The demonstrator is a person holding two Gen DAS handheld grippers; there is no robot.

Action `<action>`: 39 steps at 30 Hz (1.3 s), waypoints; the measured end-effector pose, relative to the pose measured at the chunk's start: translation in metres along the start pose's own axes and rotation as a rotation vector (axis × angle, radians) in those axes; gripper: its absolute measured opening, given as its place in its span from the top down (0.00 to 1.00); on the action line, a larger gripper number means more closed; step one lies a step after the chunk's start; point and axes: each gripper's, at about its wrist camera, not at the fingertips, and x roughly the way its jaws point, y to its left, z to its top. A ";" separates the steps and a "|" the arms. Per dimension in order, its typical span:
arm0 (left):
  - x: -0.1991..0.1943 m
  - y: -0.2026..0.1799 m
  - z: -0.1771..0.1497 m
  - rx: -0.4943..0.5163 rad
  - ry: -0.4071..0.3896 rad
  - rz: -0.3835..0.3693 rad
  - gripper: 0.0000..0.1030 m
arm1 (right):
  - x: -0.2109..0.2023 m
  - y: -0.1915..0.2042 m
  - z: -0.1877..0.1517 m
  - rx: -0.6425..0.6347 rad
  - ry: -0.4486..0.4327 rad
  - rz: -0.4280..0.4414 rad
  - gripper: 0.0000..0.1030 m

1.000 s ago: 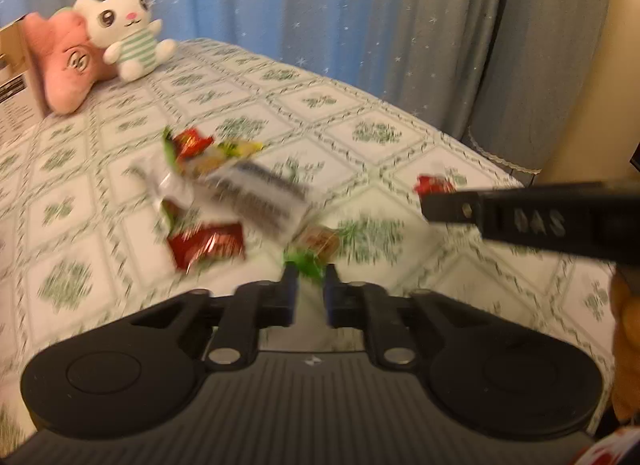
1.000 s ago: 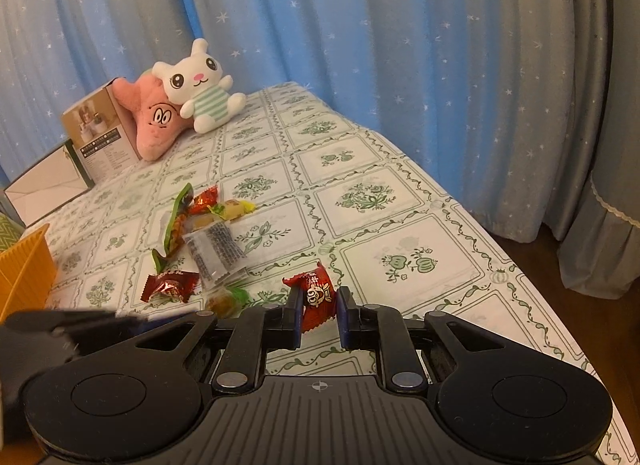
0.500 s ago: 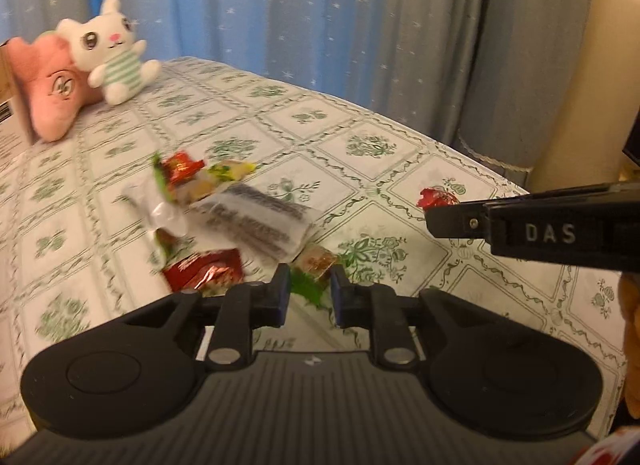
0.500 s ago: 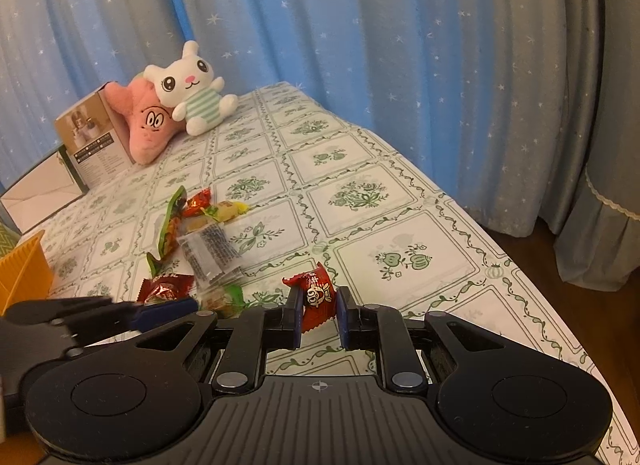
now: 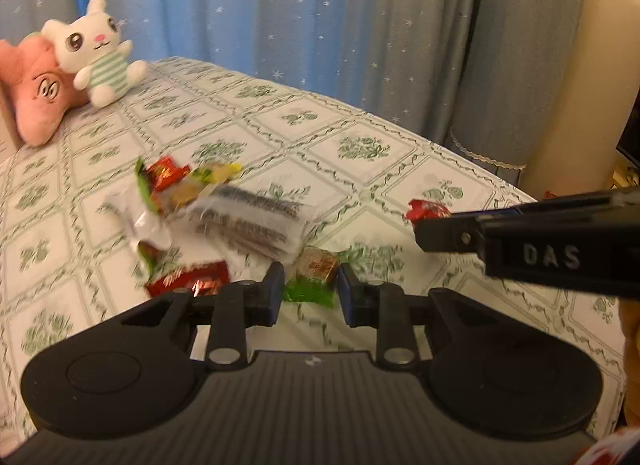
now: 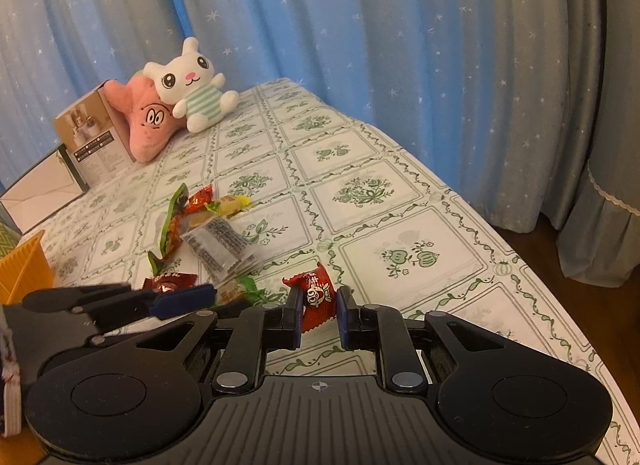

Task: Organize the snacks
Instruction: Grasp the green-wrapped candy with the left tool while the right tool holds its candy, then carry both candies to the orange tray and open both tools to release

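Snack-strewn table (image 6: 400,201), plush toys (image 6: 192,97)

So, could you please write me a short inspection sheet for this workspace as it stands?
Surface: table under a green-patterned cloth.
Job's things: snack pile; red candy; green-wrapped candy.
Clutter: white plush, pink plush, box, orange basket.
Grippers: right gripper shut on red candy; left gripper jaws just opening, astride green-wrapped candy, pads clear.
Cables: nothing seen.
Surroundings: starred blue curtains.
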 end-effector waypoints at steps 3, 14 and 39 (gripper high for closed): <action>-0.016 0.002 -0.012 -0.032 0.014 0.029 0.77 | 0.000 0.002 -0.001 -0.005 0.002 0.008 0.83; -0.029 0.003 -0.014 0.017 -0.003 0.036 0.73 | 0.000 0.006 -0.002 -0.002 0.004 0.010 0.83; -0.139 0.031 -0.020 -0.223 -0.053 0.228 0.82 | -0.058 0.068 -0.006 -0.114 -0.060 0.151 0.83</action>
